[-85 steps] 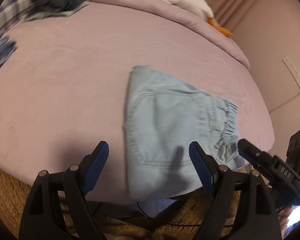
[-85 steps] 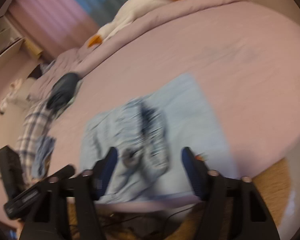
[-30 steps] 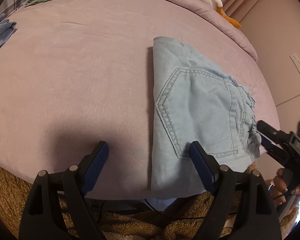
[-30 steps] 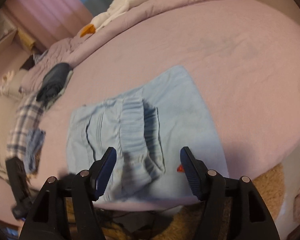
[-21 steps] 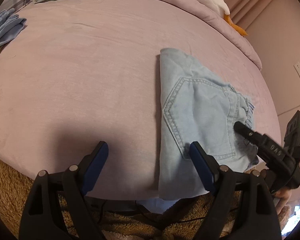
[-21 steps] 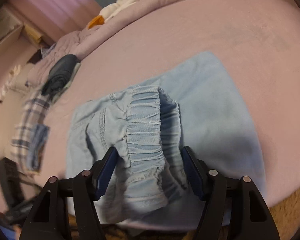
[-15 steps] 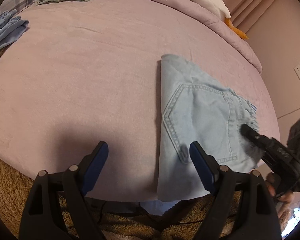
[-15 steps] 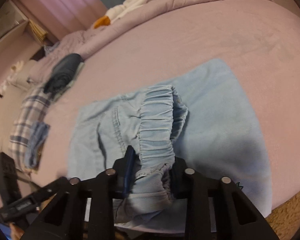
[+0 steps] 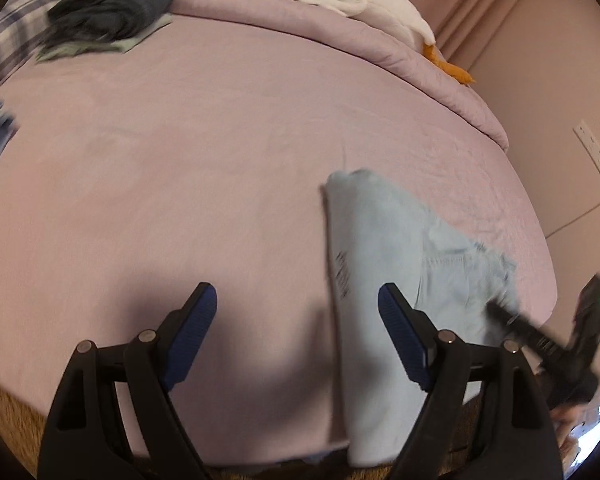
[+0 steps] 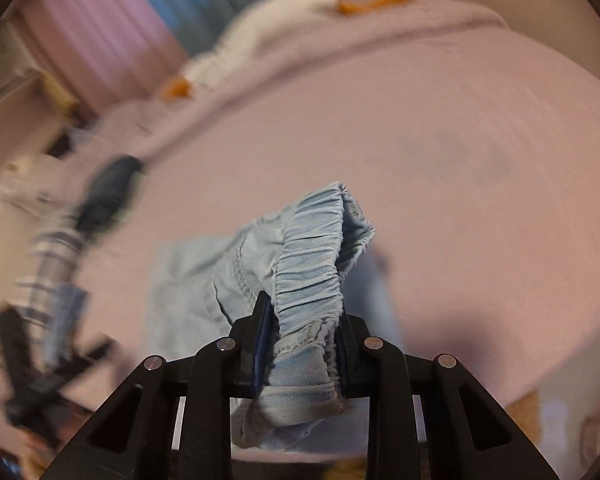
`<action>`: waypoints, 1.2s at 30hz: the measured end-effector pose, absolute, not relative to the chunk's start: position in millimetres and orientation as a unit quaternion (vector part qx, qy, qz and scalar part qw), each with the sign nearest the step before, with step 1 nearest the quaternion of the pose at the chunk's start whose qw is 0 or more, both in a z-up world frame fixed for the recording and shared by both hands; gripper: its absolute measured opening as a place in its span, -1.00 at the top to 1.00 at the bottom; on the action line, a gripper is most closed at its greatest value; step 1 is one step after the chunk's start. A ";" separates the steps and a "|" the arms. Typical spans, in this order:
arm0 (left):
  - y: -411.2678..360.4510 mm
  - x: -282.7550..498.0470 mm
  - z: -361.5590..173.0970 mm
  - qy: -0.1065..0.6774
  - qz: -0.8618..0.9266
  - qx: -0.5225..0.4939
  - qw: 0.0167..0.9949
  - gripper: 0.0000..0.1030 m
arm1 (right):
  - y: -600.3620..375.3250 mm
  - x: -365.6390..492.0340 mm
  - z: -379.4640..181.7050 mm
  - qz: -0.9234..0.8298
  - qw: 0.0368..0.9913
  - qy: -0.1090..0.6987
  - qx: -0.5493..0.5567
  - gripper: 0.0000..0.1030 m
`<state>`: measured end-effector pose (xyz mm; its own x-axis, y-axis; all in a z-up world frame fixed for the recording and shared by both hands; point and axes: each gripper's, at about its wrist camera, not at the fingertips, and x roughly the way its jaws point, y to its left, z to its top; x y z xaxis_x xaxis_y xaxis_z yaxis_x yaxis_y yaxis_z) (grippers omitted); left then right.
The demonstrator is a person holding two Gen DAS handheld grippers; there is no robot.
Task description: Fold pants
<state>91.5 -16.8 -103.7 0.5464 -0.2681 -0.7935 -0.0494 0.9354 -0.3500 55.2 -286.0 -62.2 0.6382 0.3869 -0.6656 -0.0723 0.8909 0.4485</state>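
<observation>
At the far left of a pink bed (image 9: 220, 152), dark folded clothes (image 9: 108, 8) are seen. Near the front edge, the left gripper (image 9: 296, 324) is held spread wide over bare sheet, with nothing between its pads. Just to its right, the light blue pants (image 9: 380, 264) lie partly folded. Their elastic waistband (image 10: 312, 280) is pinched between the nearly closed pads of the right gripper (image 10: 300, 344) and raised. The fabric is judged soft, light and floppy, best gripped at the thick gathered waistband.
</observation>
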 end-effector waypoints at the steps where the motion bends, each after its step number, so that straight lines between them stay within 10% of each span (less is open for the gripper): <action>1: -22.6 101.3 -104.0 0.472 -0.069 -0.160 0.864 -0.59 | -286.8 58.7 -74.4 0.120 0.879 0.419 0.192 0.46; 36: -53.2 46.8 -149.1 0.525 -0.156 -0.135 0.826 -0.41 | -300.3 50.0 -80.6 0.097 0.880 0.421 0.198 0.23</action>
